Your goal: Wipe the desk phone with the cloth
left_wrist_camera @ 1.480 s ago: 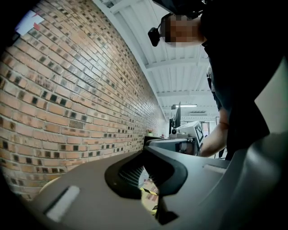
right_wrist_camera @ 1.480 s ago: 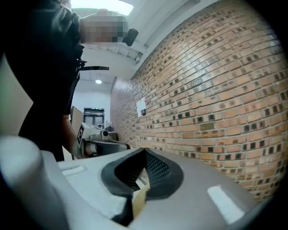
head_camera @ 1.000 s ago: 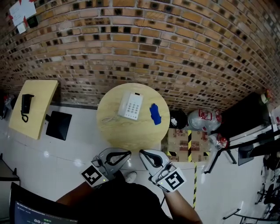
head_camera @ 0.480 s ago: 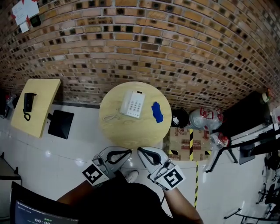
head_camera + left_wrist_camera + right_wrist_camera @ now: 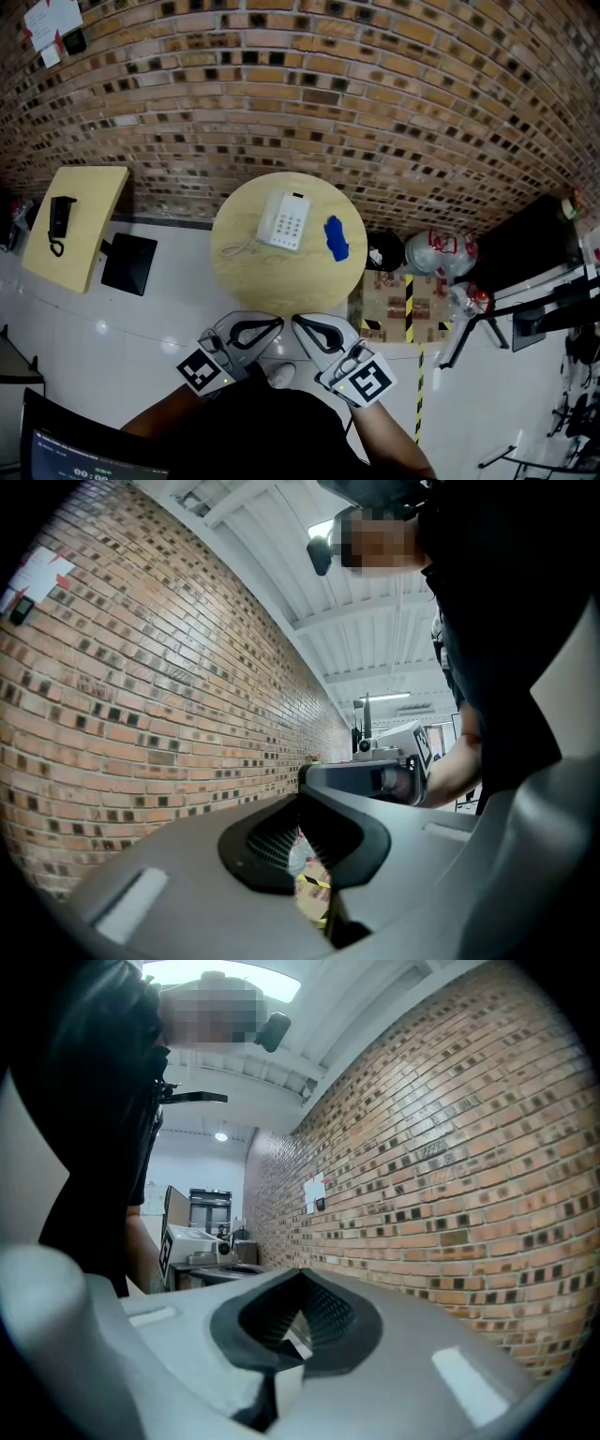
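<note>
Right hand-held gripper (image 5: 302, 324) and left hand-held gripper (image 5: 274, 325) are both closed and empty, off the desk's (image 5: 253, 277) near edge. The cloth (image 5: 335, 238) lies farther and rightward - long axis near-far, just right of the desk phone (image 5: 284, 221) - so the right hand is nearer.

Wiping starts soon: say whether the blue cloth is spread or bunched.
Bunched: the blue cloth lies as a narrow crumpled strip on the round table, beside the desk phone.
</note>
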`<state>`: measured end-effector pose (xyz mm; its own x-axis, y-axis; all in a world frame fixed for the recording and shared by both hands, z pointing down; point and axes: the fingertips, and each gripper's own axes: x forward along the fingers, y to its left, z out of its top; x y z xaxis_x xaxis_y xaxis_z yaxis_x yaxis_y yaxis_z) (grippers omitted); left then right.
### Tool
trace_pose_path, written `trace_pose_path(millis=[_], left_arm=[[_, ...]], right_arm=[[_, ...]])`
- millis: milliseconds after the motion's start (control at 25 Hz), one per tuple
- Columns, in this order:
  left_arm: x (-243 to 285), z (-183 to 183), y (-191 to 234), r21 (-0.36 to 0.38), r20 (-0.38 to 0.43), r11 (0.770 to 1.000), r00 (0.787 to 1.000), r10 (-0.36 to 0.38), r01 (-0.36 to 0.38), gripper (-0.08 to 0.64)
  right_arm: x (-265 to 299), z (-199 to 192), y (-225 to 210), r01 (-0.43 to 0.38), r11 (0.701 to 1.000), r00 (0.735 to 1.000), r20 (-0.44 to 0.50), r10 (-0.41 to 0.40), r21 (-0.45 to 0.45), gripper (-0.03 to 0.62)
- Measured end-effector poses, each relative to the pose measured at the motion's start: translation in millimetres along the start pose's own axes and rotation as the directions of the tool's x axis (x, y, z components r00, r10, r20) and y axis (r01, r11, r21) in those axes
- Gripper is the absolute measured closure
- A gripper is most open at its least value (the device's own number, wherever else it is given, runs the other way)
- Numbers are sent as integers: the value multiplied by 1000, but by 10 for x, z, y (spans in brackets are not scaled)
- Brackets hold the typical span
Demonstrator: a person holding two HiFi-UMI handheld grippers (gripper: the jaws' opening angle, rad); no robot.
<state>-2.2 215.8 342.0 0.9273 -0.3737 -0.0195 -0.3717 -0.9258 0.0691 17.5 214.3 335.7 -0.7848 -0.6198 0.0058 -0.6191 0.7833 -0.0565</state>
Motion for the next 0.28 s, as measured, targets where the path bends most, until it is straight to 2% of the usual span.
trace_pose_path(millis=[160,280], left_arm=[[12,19,-4,-5,0,1000,1000,-1,1,571],[39,36,-8,0,6,1000,1000,-3,3,571]], right_arm=[[-9,-1,0,1,1000,1000,-18,-1,19,592],[-44,5,-35,0,1000,1000,-3,0,-9,592]])
